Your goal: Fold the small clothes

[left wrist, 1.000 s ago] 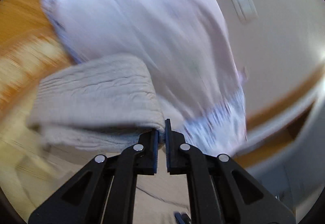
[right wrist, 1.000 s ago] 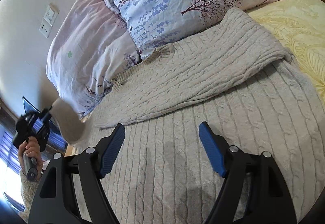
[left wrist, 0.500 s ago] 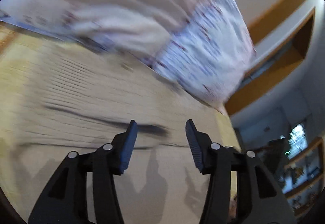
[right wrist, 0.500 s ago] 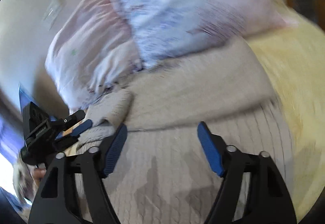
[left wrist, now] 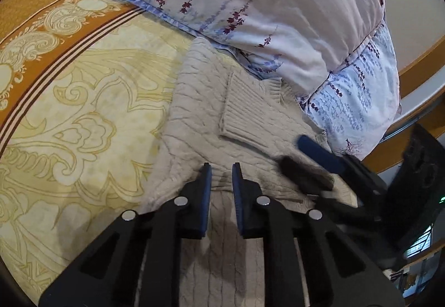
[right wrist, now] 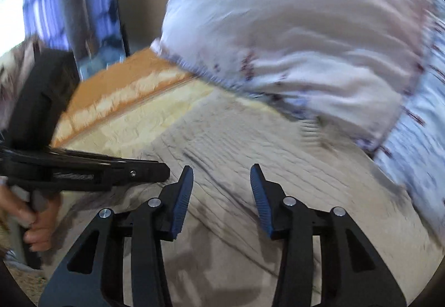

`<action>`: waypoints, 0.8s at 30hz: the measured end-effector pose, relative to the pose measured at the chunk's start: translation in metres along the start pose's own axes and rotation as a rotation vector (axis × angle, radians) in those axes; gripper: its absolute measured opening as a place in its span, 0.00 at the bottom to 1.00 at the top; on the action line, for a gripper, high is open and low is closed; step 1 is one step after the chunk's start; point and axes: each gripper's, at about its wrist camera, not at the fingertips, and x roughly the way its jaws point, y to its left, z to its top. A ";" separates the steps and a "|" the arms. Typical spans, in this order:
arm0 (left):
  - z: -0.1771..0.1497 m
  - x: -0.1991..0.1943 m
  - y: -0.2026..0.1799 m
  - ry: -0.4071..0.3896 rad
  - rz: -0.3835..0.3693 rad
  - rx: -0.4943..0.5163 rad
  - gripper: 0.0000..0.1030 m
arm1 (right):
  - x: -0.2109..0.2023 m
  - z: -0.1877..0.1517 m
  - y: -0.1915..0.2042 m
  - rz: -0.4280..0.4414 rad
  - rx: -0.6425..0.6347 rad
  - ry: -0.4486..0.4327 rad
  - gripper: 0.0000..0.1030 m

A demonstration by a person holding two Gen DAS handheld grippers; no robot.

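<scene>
A beige cable-knit sweater (left wrist: pixel 211 112) lies on the bed with a sleeve folded over its body; its ribbed cuff (left wrist: pixel 244 109) lies on top near the pillows. My left gripper (left wrist: pixel 221 168) hovers over the sweater's fold, jaws a little apart with nothing between them. My right gripper (right wrist: pixel 221 172) is open above the sweater (right wrist: pixel 250 151), which is blurred in the right wrist view. It also shows in the left wrist view (left wrist: pixel 311 159), just to the right of the left gripper, and the left gripper shows in the right wrist view (right wrist: pixel 150 170).
Two floral pillows (left wrist: pixel 278 6) lean against the wall behind the sweater. A yellow and orange patterned bedspread (left wrist: pixel 69 101) covers the bed to the left. A wooden bed frame (left wrist: pixel 417 62) and dark furniture stand at the right.
My left gripper let go of the sweater sleeve, opened wide, then narrowed over the fold. The sleeve now lies folded on the body. My right gripper swung left, close beside the left one.
</scene>
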 end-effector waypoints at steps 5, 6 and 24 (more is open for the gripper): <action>0.000 0.002 0.002 -0.002 -0.004 0.001 0.15 | 0.021 -0.005 -0.007 -0.057 0.042 0.019 0.09; -0.001 0.002 0.001 -0.001 -0.004 -0.002 0.15 | 0.017 -0.005 -0.014 -0.030 0.086 0.006 0.08; -0.003 -0.001 -0.009 0.002 -0.082 0.026 0.52 | -0.152 -0.204 -0.204 -0.160 1.177 -0.212 0.43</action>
